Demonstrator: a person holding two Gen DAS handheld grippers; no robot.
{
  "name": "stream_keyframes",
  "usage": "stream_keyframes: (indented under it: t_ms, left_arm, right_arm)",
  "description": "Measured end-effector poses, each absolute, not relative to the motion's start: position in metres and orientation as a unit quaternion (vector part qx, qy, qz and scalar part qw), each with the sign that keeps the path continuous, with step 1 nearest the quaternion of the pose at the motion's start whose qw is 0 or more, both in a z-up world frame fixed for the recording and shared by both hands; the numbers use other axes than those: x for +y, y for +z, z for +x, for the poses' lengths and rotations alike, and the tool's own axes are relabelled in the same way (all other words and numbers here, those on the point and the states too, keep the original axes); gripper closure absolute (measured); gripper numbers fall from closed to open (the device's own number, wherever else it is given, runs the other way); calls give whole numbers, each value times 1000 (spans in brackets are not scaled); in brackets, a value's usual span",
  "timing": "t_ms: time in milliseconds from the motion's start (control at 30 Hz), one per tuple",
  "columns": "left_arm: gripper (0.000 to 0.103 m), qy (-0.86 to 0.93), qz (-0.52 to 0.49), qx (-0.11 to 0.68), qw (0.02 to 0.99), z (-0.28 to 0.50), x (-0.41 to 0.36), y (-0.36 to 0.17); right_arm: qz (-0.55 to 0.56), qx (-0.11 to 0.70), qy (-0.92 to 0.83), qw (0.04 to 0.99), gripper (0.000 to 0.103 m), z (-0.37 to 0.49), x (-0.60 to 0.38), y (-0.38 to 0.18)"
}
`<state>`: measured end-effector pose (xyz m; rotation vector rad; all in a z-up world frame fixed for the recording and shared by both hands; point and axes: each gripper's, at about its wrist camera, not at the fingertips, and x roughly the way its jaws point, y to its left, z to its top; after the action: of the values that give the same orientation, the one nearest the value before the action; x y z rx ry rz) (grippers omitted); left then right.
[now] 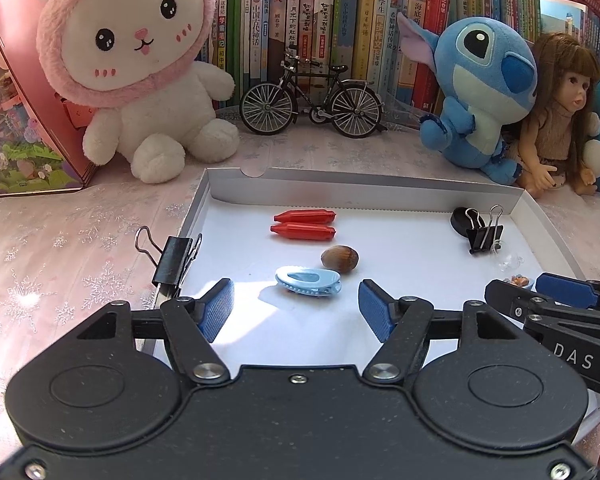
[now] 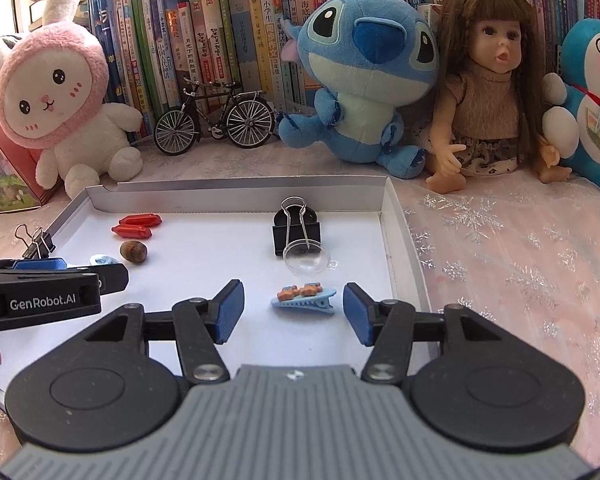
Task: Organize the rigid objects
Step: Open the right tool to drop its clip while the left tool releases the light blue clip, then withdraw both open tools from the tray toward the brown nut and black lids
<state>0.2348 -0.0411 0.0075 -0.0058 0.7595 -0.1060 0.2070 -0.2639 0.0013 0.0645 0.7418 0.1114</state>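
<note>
A shallow white tray (image 1: 228, 200) (image 2: 236, 188) lies on the pink cloth. In it are a red double capsule piece (image 1: 303, 225) (image 2: 136, 226), a brown nut (image 1: 339, 258) (image 2: 133, 252), a light blue hair clip (image 1: 308, 281), a black binder clip (image 1: 485, 232) (image 2: 296, 229), a clear plastic dome (image 2: 306, 258) and a blue hair clip with small orange bears (image 2: 304, 299). My left gripper (image 1: 296, 304) is open, just in front of the light blue clip. My right gripper (image 2: 294, 308) is open around the bear clip. Another black binder clip (image 1: 172, 258) (image 2: 36, 242) sits on the tray's left rim.
Behind the tray stand a pink-hooded rabbit plush (image 1: 140, 68), a model bicycle (image 1: 310, 98), a blue Stitch plush (image 1: 480, 92), a doll (image 2: 488, 92) and a Doraemon plush (image 2: 596, 104), with a row of books (image 1: 340, 20) at the back. A pink box (image 1: 16, 120) is at left.
</note>
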Motion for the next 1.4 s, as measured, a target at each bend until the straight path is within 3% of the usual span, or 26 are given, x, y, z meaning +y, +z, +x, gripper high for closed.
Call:
stream_keyframes:
  t_ms: [533,1400]
  left_arm:
    - [28,-66,5,367,928,207,-37,10]
    - [21,-115,9,324,939,122,-23,43]
  right_arm:
    - [-8,338,79,938,16,178,-252,11]
    - [-39,269,128,954,9,101,-257,43]
